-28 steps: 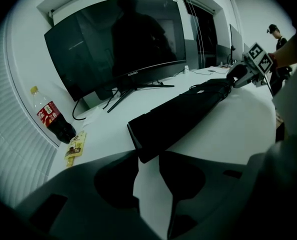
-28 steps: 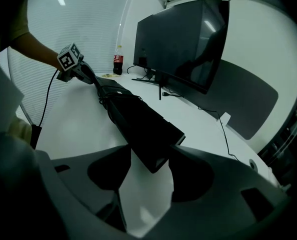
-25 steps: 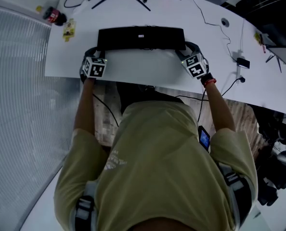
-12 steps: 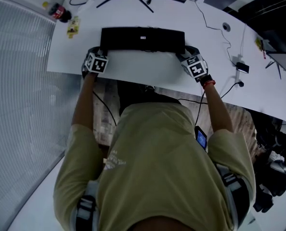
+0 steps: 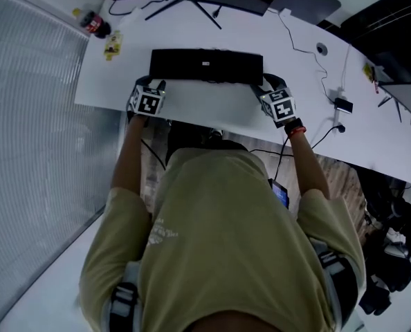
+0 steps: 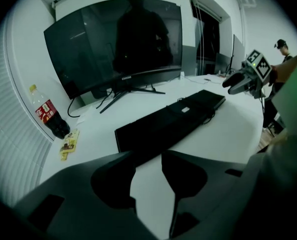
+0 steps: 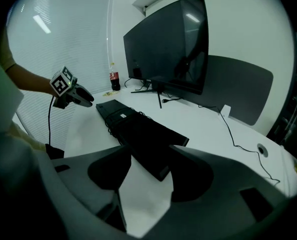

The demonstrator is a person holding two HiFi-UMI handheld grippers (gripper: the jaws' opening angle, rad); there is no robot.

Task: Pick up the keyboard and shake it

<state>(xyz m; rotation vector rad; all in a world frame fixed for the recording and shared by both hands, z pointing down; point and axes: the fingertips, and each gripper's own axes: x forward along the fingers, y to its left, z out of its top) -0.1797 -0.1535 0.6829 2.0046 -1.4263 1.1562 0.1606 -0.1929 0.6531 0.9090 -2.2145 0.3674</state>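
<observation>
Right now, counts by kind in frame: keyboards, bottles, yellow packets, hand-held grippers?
Keyboard: 1
Bottle: 1
Yellow packet: 1
Hand-held gripper: 2, the left hand-held gripper with jaws opening and not pressing on the keyboard, and the right hand-held gripper
Total: 5
</observation>
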